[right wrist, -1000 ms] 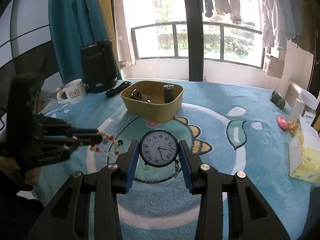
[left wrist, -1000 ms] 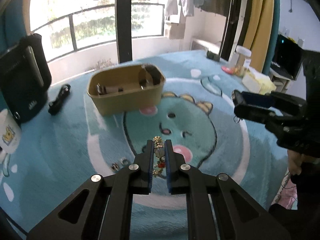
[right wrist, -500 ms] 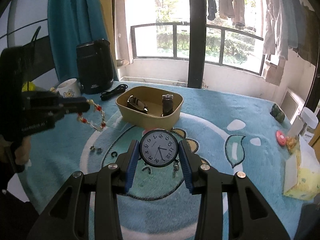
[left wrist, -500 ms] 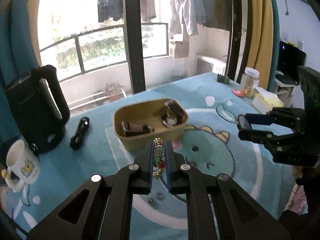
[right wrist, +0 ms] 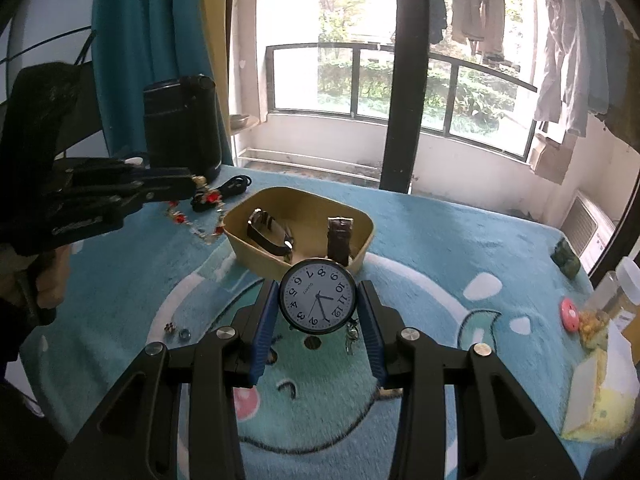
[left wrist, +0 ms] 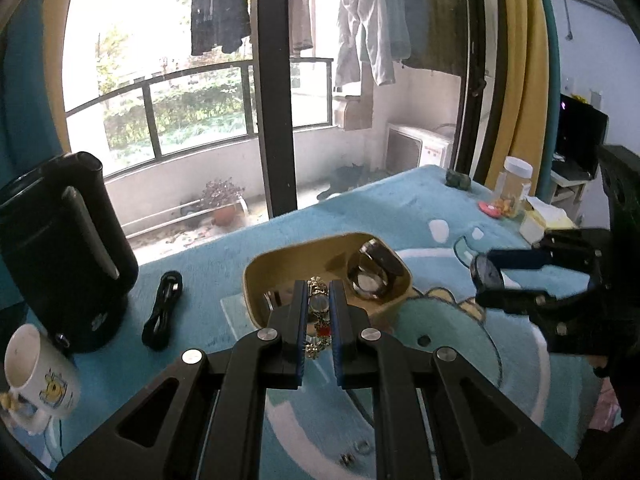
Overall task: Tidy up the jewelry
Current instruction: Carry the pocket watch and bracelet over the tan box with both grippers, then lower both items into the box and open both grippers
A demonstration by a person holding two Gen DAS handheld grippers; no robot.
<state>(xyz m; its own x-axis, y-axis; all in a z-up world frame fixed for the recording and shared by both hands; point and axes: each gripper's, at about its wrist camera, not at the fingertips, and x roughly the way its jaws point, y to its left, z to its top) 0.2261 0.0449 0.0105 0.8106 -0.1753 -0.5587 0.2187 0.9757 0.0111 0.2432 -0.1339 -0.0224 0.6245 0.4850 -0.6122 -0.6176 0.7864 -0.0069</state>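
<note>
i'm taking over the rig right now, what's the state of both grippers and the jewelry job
Left gripper: shut on a gold bracelet with red beads, held in the air beside the tan bin.
Right gripper: shut on a round watch face, short of the bin's near rim.
Done: two strapped watches already lie in the bin.
Left: drop the bracelet and the watch face into the bin, then collect the small rings or studs lying loose on the blue mat.
</note>
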